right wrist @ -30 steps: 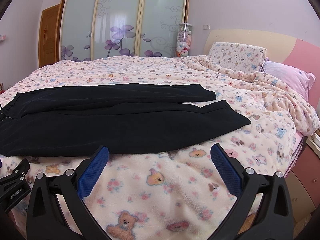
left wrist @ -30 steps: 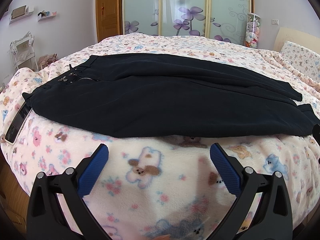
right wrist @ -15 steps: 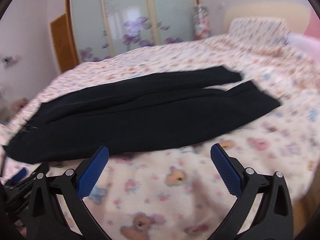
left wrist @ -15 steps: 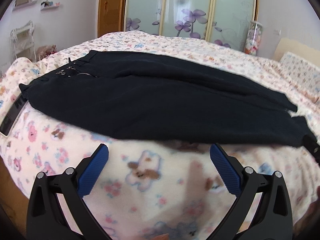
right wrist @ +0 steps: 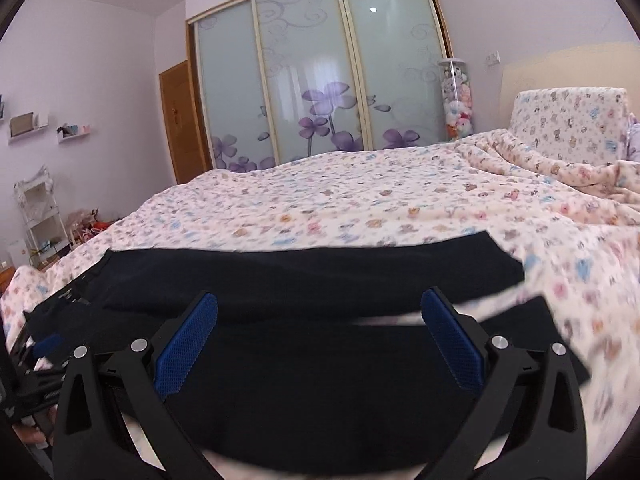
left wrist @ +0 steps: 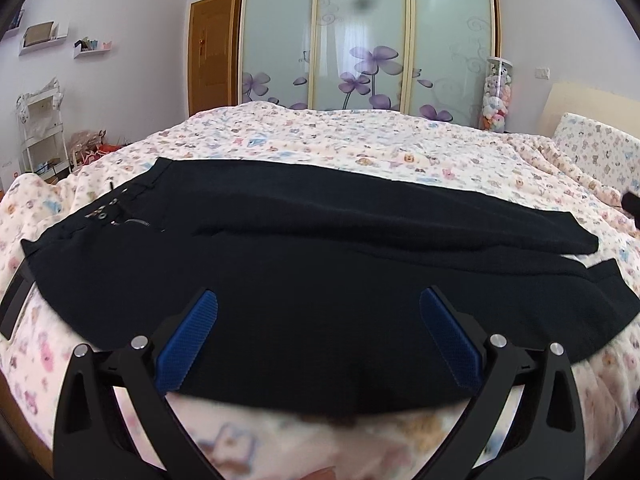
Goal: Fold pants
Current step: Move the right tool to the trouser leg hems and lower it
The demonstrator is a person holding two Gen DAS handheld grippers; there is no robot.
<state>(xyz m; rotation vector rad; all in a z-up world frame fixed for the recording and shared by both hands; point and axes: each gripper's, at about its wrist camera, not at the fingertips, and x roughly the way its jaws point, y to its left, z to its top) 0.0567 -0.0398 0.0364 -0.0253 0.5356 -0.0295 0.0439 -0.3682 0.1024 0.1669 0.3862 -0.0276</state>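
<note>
Quickly, by label:
Pants (left wrist: 304, 280): black, matte woven cloth, long flat shape, laid across the near part of the bed; waist to the left with small metal studs and a zip showing, leg hems to the right.
Pants legs: one leg lay on the far side, the other nearer; hems ended apart, a thin strip of blanket showing between them in the right wrist view (right wrist: 304, 344).
Pants near edge: soft rounded fold line, blurred, lay close to the bed's front edge.
Blanket (left wrist: 360, 156): fleecy, pale pink-cream, printed with small bears and flowers; rumpled toward the headboard side.
Left gripper (left wrist: 318, 344): black rigid frame, silver bolts, blue pads with a dotted grip texture (left wrist: 188, 340); jaws spread wide, nothing between them, hovering over the near pants leg; contact with cloth could not be told.
Right gripper (right wrist: 320, 344): same build, blue textured pads (right wrist: 452, 344); jaws spread wide, gripping nothing, above the leg portion near the hems; touching or not could not be told.
Left gripper in right view: black frame with a blue pad, seen at the far left edge (right wrist: 36, 364), near the waist end.
Wardrobe (left wrist: 368, 36): frosted glass sliding doors, purple flower print, pale frames.
Pillow (right wrist: 568, 120): boxy, same bear print.
</note>
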